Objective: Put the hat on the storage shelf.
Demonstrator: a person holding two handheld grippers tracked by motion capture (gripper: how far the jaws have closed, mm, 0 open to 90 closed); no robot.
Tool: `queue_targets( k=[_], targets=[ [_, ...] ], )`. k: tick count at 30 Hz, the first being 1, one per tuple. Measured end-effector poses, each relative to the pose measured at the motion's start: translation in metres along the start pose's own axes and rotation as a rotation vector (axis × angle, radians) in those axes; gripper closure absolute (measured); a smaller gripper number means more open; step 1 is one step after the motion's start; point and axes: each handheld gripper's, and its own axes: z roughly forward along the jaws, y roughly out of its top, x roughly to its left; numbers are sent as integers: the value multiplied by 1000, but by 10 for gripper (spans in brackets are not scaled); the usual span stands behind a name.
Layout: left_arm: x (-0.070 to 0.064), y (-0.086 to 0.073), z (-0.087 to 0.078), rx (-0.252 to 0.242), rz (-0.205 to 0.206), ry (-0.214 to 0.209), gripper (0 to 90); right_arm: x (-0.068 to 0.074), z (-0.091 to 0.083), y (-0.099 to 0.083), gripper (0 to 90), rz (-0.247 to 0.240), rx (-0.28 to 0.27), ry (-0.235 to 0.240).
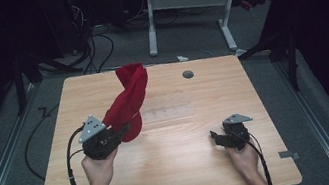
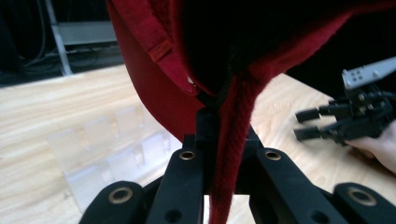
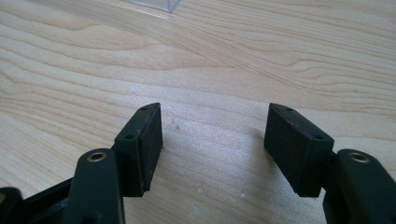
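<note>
A red cloth cap [image 1: 129,100] is lifted above the left half of the wooden table [image 1: 180,166], twisted and rising toward the back edge. My left gripper [image 1: 123,130] is shut on its lower edge. In the left gripper view the red fabric [image 2: 154,70] hangs over the jaws and a thick red seam [image 2: 233,154] runs down between them. My right gripper [image 1: 215,136] rests low near the table's front right, open, with bare wood between its pads [image 3: 149,140]. It also appears far right in the left gripper view as the right gripper [image 2: 306,123].
A clear plastic holder [image 1: 168,113] lies mid-table behind the grippers; its corner [image 3: 156,3] is visible in the right gripper view. A round grey grommet [image 1: 188,74] sits near the far edge. A white-legged desk [image 1: 185,3] and floor cables [image 1: 94,48] lie beyond.
</note>
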Motion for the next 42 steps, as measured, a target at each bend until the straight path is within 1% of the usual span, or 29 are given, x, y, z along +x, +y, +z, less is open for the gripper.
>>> queue_targets(
  k=[3, 7, 11, 13, 14, 20, 24, 25, 26, 28, 30, 31, 36, 39, 42],
  targets=[
    [4, 7, 3, -24, 3, 19, 851, 0, 0, 0, 372, 3, 0, 0],
    [10, 15, 7, -42, 6, 43, 851, 1, 0, 0, 369, 2, -1, 0],
    [15, 19, 11, -52, 18, 66, 851, 1, 0, 0, 367, 2, 0, 1],
    [17, 20, 12, -54, 20, 70, 850, 1, 0, 0, 367, 2, 1, 2],
    [20, 21, 14, -65, 16, 79, 850, 1, 0, 0, 367, 2, 0, 2],
    [29, 22, 21, -59, -1, 94, 850, 1, 0, 0, 367, 2, 0, 2],
    [31, 22, 24, -66, -8, 101, 850, 1, 0, 0, 367, 0, 0, 2],
    [33, 24, 26, -73, -16, 104, 850, 1, 0, 0, 367, 0, 0, 2],
    [33, 24, 26, -72, -10, 107, 850, 1, 0, 0, 367, 2, 1, 2],
    [35, 26, 28, -78, -16, 110, 850, 1, 0, 0, 365, 2, 1, 3],
    [36, 26, 29, -75, -14, 115, 850, 1, 0, 0, 365, 0, 0, 3],
    [38, 28, 31, -75, -13, 125, 850, 1, 0, 0, 365, 0, 0, 3],
    [39, 29, 34, -73, -5, 130, 850, 1, 0, 0, 364, -1, 0, 3],
    [40, 30, 38, -67, 7, 137, 850, 1, 0, 0, 364, -1, 0, 3],
    [42, 31, 40, -69, 1, 139, 850, 1, 0, 0, 364, -1, 0, 3]
  ],
)
